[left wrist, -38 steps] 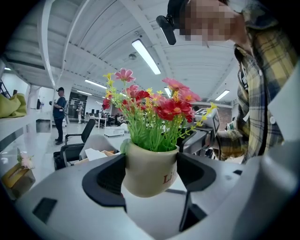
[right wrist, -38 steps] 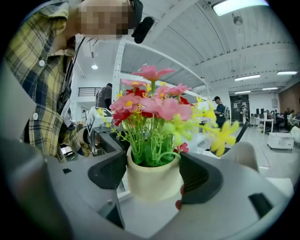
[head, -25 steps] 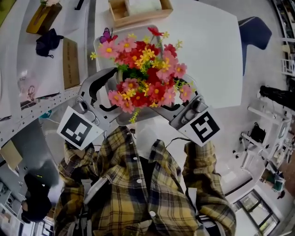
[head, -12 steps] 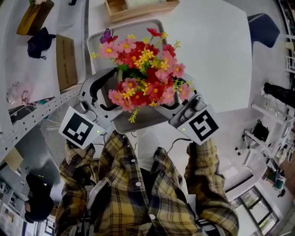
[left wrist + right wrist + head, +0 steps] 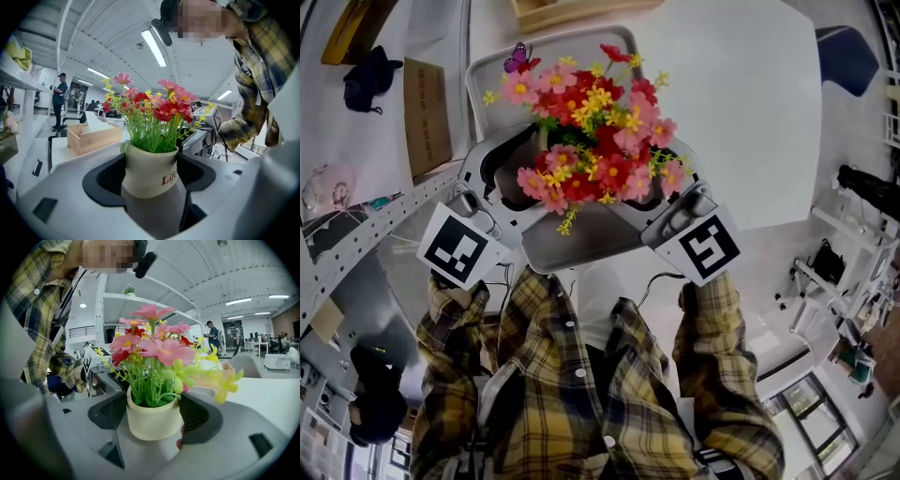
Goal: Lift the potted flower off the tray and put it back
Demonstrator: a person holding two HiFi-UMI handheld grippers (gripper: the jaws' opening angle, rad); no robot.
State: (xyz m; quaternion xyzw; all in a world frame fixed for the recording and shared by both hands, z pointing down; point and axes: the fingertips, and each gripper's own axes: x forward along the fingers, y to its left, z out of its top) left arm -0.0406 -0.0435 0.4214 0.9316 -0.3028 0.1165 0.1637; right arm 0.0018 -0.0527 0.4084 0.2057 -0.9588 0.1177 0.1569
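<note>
The potted flower [image 5: 591, 131], red, pink and yellow blooms in a cream pot [image 5: 150, 171], stands over the grey metal tray [image 5: 581, 258] on the white table. My left gripper [image 5: 525, 173] closes on the pot from the left, its dark pads against the pot's sides [image 5: 150, 173]. From the right, my right gripper [image 5: 661, 187] is shut on the same pot [image 5: 153, 420]. The pot's base sits at or just above the tray surface; I cannot tell if it touches. In the head view the blooms hide the pot.
A wooden tissue box [image 5: 572, 11] stands just beyond the tray's far end. To the left are a cardboard box [image 5: 427, 112], a black bag [image 5: 364, 73] and a metal shelf rail [image 5: 366, 234]. A blue chair [image 5: 848, 56] sits past the white table [image 5: 741, 122].
Both grippers have kept their hold on the pot. The tray now shows larger and farther round the flowers, and the pot appears lower over it.
</note>
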